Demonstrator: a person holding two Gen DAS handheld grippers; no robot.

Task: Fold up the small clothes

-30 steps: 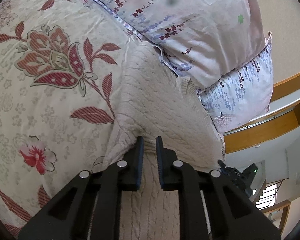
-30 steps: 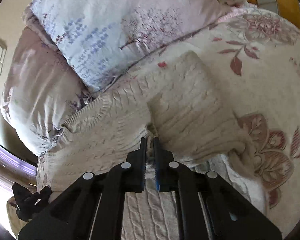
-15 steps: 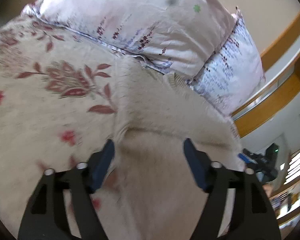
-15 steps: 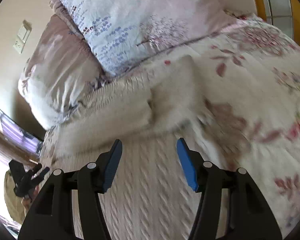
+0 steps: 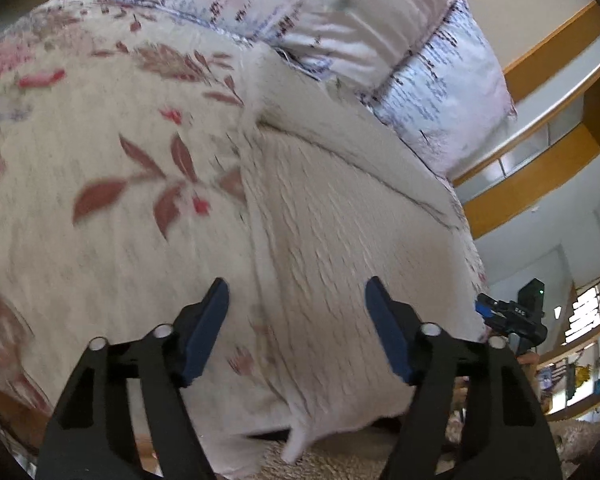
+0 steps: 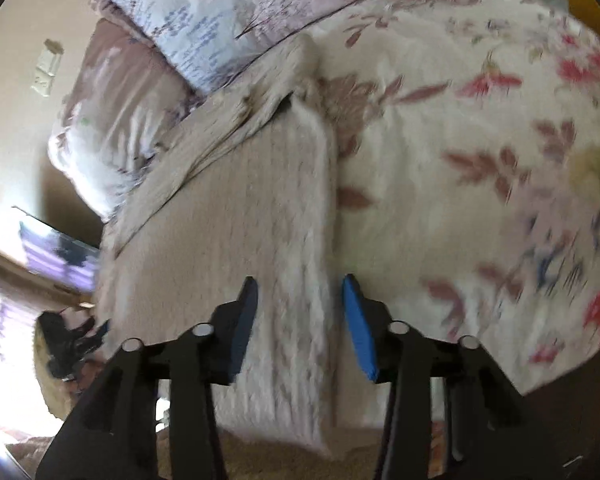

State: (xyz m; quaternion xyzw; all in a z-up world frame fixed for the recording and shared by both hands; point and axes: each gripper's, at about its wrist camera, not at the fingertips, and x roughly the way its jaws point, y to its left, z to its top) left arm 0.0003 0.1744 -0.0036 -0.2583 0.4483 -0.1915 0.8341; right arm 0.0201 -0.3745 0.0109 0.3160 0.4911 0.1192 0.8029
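The cream knit sweater (image 6: 236, 216) is seen folded on the floral bedspread (image 6: 480, 168), below the right gripper (image 6: 300, 320), whose jaws have just been narrowing with nothing gripped.

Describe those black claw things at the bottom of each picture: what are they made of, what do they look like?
Each is a handheld gripper: the left gripper and right gripper both have two angular matte-black fingers, apparently plastic, with triangular cut-outs and round silver pivot pins. The inner faces carry blue pads. No cables, markings or sleeves are visible.
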